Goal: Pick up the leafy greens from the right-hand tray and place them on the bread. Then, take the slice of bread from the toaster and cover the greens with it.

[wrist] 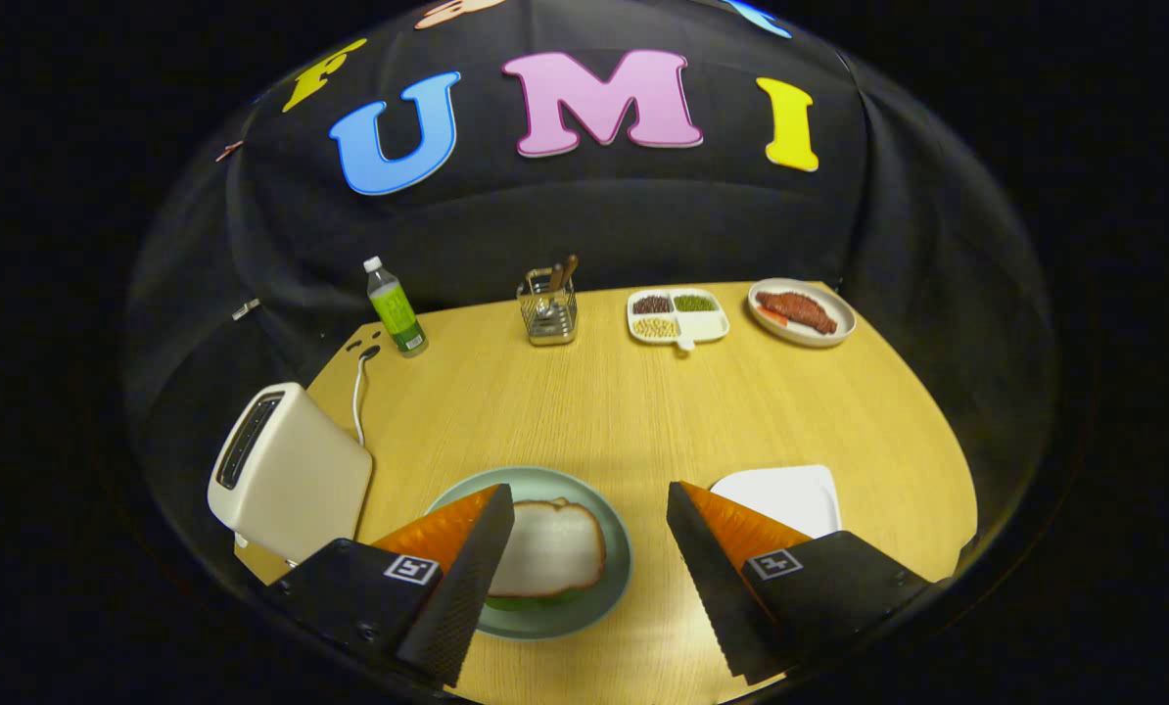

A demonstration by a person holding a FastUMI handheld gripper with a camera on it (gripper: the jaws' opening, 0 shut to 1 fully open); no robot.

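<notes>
Fingers (pixel 589 548) spread wide, holding nothing, above the bench (pixel 643 411) — the bread slice (pixel 550 548) already lies over the greens (pixel 526 600) on the plate (pixel 616 563). Best to lift straight clear, so nothing shifts.

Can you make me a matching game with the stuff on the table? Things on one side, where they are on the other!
Things:
1. slice of white bread
2. cream-coloured toaster
3. green plastic bottle
4. flat white square tray

Places:
A. at the table's far side, by the black cloth wall
B. on the round pale-green plate, between the open claw fingers
C. just beyond the right finger
D. beside the left finger, cord trailing behind

Pairs: 1-B, 2-D, 3-A, 4-C
</notes>
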